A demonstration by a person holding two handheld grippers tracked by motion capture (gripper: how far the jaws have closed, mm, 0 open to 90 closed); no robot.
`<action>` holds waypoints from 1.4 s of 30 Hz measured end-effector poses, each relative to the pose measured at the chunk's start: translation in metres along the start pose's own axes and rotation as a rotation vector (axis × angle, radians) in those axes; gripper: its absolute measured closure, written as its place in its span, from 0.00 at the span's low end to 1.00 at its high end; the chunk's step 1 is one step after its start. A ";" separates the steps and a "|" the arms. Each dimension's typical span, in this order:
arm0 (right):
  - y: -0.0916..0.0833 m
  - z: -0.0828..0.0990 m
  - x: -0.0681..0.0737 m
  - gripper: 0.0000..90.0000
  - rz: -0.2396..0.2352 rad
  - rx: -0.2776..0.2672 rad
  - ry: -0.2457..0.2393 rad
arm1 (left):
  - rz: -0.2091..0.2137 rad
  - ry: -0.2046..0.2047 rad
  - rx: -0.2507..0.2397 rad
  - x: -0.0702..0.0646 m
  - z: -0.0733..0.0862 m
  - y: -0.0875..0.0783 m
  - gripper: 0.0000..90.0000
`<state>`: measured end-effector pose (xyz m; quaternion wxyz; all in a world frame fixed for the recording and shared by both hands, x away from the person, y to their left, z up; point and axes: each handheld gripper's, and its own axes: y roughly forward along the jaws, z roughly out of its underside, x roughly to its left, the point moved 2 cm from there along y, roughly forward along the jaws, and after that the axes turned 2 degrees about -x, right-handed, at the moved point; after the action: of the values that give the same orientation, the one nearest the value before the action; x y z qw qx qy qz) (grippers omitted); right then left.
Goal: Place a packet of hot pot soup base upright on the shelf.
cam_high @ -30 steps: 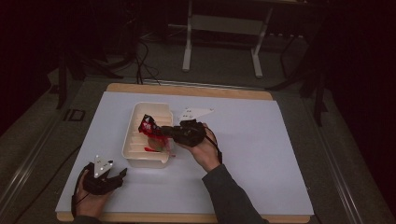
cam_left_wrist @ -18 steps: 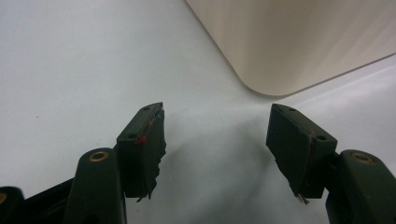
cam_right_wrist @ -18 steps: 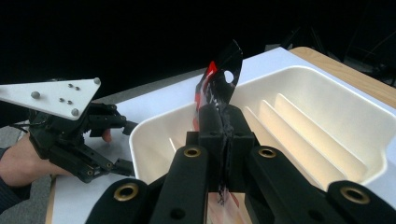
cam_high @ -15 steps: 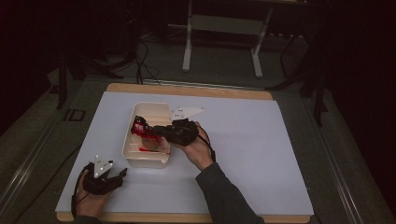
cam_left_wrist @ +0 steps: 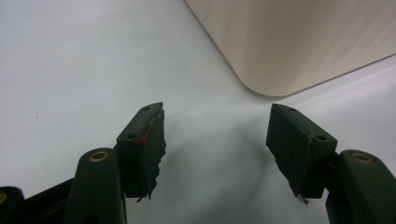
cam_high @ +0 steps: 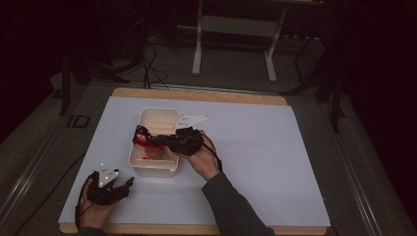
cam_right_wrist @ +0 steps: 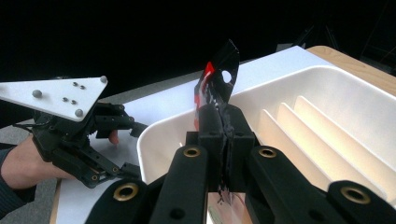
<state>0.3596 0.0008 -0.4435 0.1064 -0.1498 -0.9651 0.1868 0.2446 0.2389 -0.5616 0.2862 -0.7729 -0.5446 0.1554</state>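
Over tray (cam_high: 147, 118), right gripper (cam_high: 156, 142): jaws clamped on red-black packet (cam_high: 143, 136), held above tray's divided interior. From right gripper view: packet (cam_right_wrist: 215, 81) upright with punched hang-hole, print unreadable; tray ribs (cam_right_wrist: 299, 135) visible. At near-left tabletop (cam_high: 255, 162), left gripper (cam_high: 125, 184): jaws apart, nothing between. Left gripper view adds tray's rounded outer corner (cam_left_wrist: 275, 46) just ahead.

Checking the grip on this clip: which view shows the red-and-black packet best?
The right gripper view: the packet stands close up, pinched between the right gripper's shut jaws. The high view shows it small over the bin. The left gripper view faces the table.
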 end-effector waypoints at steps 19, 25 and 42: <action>-0.001 0.031 -0.005 0.98 -0.012 0.031 0.038 | 0.003 -0.005 -0.003 0.000 0.000 -0.001 0.41; -0.005 0.039 -0.009 0.98 -0.007 0.039 0.043 | 0.001 -0.002 -0.002 0.000 0.000 0.000 0.41; -0.007 0.034 -0.006 0.74 0.071 0.081 -0.021 | 0.001 -0.003 0.001 0.000 0.000 0.000 0.41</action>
<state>0.3547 -0.0192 -0.4728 0.0958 -0.1774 -0.9519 0.2308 0.2442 0.2391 -0.5615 0.2857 -0.7730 -0.5444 0.1568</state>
